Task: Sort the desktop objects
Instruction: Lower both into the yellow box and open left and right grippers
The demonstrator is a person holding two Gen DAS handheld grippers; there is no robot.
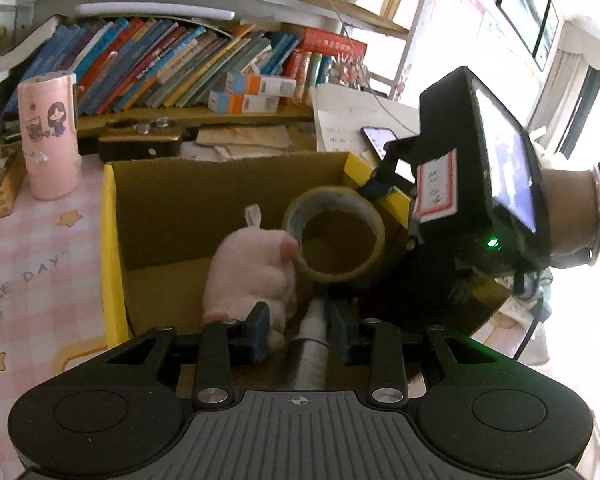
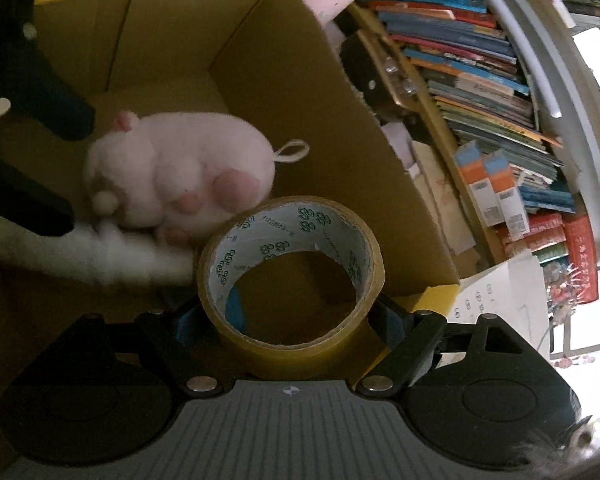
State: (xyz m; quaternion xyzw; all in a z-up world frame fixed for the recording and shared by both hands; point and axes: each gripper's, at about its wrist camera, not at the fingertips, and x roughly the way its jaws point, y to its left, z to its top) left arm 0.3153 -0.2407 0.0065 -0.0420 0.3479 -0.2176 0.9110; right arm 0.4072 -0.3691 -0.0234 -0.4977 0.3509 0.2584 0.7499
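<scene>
Hanging over the cardboard box (image 2: 284, 92), the right gripper (image 2: 284, 320) held the tape roll (image 2: 290, 268) across its width, hole facing up. Box floor lay directly below, plush toy (image 2: 176, 176) just left. Left gripper (image 1: 298, 330) fingers stood narrow around a white cylinder (image 1: 314, 326); contact unclear.

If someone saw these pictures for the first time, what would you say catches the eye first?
Probably the roll of tan tape, held between the fingers of the right gripper just above the open cardboard box. Next comes the pink plush toy lying on the box floor beside it. The left gripper reaches into the same box, with a white cylinder between its fingers.
</scene>
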